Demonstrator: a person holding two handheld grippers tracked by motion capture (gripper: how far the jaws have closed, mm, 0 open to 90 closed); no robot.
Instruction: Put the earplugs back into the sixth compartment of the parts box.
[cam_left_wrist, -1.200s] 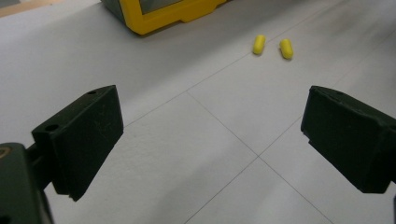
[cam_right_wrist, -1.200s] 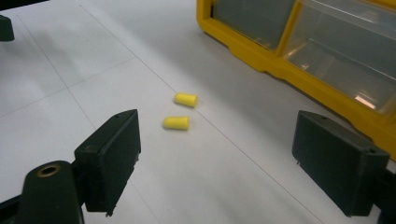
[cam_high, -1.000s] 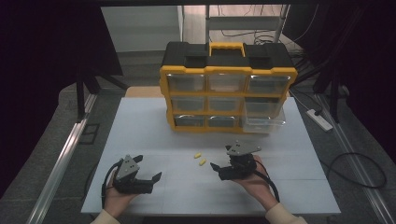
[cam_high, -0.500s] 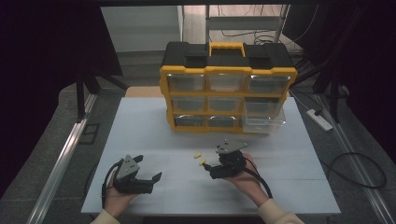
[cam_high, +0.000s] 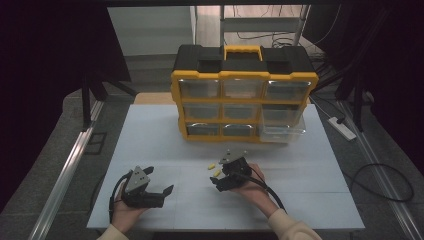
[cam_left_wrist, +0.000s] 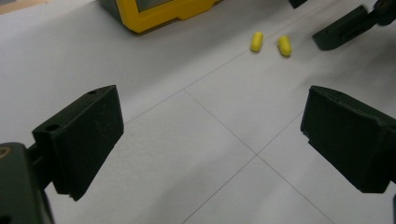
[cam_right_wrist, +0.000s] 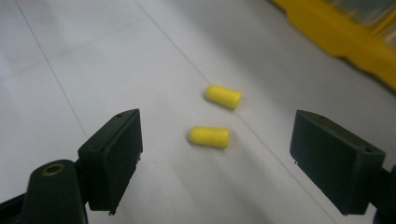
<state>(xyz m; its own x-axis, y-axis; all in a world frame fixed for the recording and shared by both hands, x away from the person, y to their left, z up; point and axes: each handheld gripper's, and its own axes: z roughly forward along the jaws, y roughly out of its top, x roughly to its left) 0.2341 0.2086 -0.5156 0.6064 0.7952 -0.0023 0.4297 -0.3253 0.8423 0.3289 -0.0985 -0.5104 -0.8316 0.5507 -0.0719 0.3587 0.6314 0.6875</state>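
Observation:
Two small yellow earplugs lie on the white table (cam_high: 150, 140) in front of the organizer, one farther (cam_high: 212, 164) (cam_right_wrist: 223, 96) and one nearer (cam_high: 217, 173) (cam_right_wrist: 208, 136). My right gripper (cam_high: 221, 176) (cam_right_wrist: 219, 154) is open, low over the table, with its jaws standing on either side of the nearer earplug and not touching it. At the table's front left, my left gripper (cam_high: 159, 181) (cam_left_wrist: 212, 135) rests open and empty in the hand, pointing toward the earplugs (cam_left_wrist: 256, 41). One right jaw tip (cam_left_wrist: 345, 28) shows just past them in the left gripper view.
A yellow and black drawer organizer (cam_high: 244, 100) stands at the back of the table, with its bottom right clear drawer (cam_high: 282, 131) pulled out. A power strip (cam_high: 342, 127) and a cable (cam_high: 385, 185) lie on the floor at right. A metal rail (cam_high: 70, 165) runs along the left.
My right gripper has moved left and a little nearer, bringing its open jaws around the nearer earplug. The left gripper has stayed put.

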